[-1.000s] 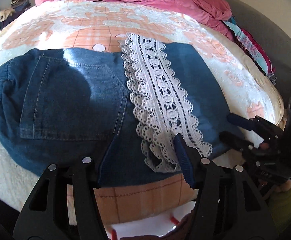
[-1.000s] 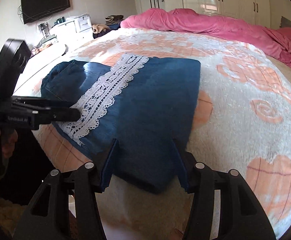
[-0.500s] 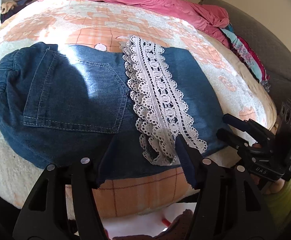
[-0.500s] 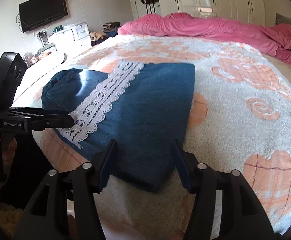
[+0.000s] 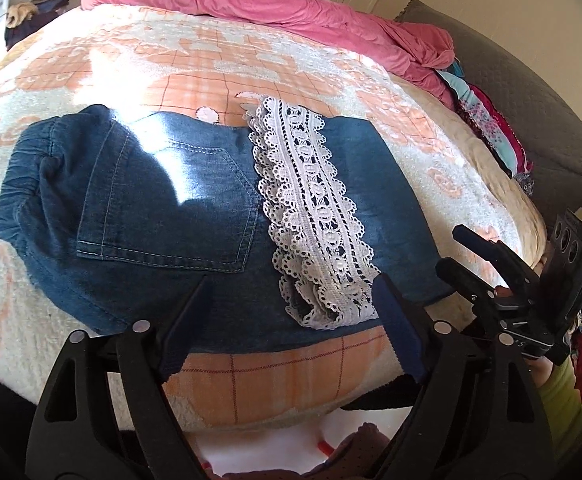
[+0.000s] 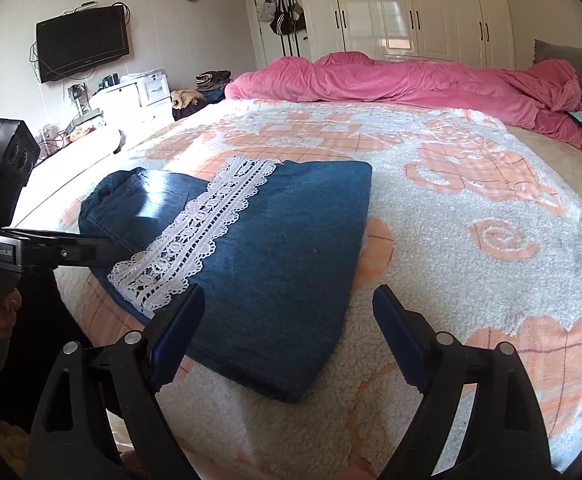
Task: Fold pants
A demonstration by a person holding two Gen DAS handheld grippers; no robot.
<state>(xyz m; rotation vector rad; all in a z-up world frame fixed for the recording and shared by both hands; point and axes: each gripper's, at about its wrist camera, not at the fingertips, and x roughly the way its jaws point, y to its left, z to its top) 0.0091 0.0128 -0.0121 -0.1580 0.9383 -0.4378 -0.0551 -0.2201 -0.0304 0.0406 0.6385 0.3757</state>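
**Folded pants on the bed, both grippers released**

While both pairs of jaws stand spread with nothing between them, we hold each gripper low over the near edge of the bed. Our left gripper [image 5: 293, 300] hovers at the near edge of the pants [image 5: 163, 240], its right finger [image 5: 397, 336] just beside the near end of the lace [image 5: 315, 216], though we cannot tell if it touches. Our right gripper [image 6: 287, 306] hovers near the folded corner of the pants [image 6: 275, 280], its left finger [image 6: 175, 332] in front of the denim and its right finger in front of the blanket [image 6: 471, 208].

The pants lie folded into a compact rectangle on the white and orange blanket, near the bed's front edge. A back pocket [image 5: 171, 208] faces up on the left part, and the lace band crosses the top from the far edge to the near edge. Sunlight falls on the pocket.

From the right wrist view we see our left gripper [image 6: 103, 252] reaching in from the left, just beside the lace.

Farther back, a pink duvet [image 6: 391, 80] is bunched along the far side of the bed. Behind it stand white wardrobes [image 6: 411, 8], and a TV [image 6: 83, 42] hangs on the left wall.
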